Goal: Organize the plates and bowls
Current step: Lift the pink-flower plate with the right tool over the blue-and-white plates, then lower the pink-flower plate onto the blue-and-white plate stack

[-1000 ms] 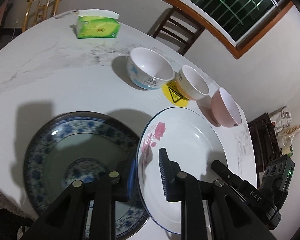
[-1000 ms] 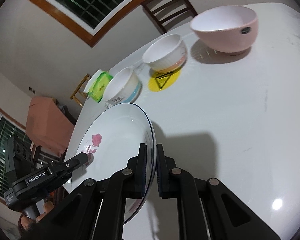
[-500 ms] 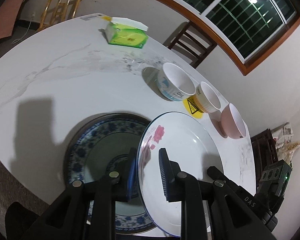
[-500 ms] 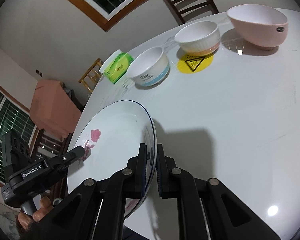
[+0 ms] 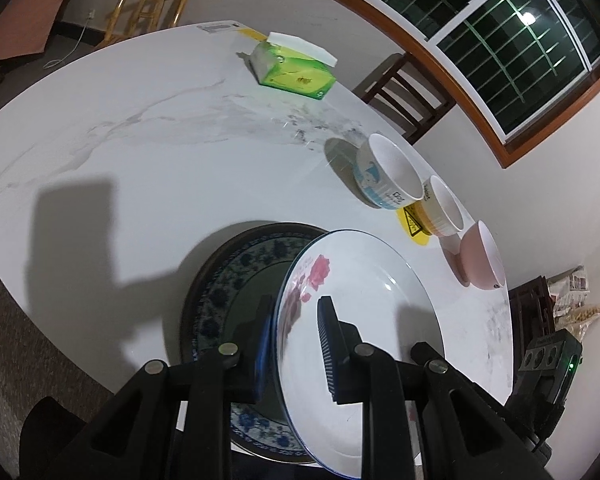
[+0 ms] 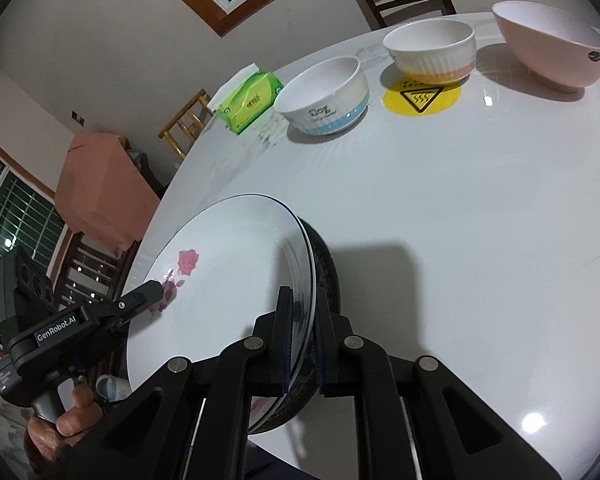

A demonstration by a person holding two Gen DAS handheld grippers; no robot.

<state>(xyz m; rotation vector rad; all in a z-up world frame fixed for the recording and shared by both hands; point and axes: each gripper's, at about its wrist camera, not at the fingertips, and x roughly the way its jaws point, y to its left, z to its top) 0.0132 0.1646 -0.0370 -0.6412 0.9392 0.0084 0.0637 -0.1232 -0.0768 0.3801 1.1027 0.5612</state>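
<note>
A white plate with a pink rose (image 5: 364, 300) (image 6: 228, 276) hangs tilted over a dark blue-patterned plate (image 5: 228, 280) (image 6: 324, 264) at the table's near edge. My left gripper (image 5: 296, 344) straddles the white plate's rim on one side; its jaws stand apart with a gap to the rim. My right gripper (image 6: 302, 336) is shut on the opposite rim. Three bowls stand in a row at the far side: white-and-blue (image 5: 384, 178) (image 6: 324, 96), white-and-orange (image 5: 444, 208) (image 6: 432, 52), pink (image 5: 480, 260) (image 6: 552, 52).
A green tissue box (image 5: 292, 66) (image 6: 248, 100) lies far across the white marble table (image 5: 140, 140) (image 6: 460, 200). A yellow warning sticker (image 6: 420, 98) lies under the orange bowl. Wooden chairs (image 5: 400, 92) stand beyond the table.
Both grippers have carried the white plate leftward; it now hangs over the blue-patterned plate. The bowls have not moved.
</note>
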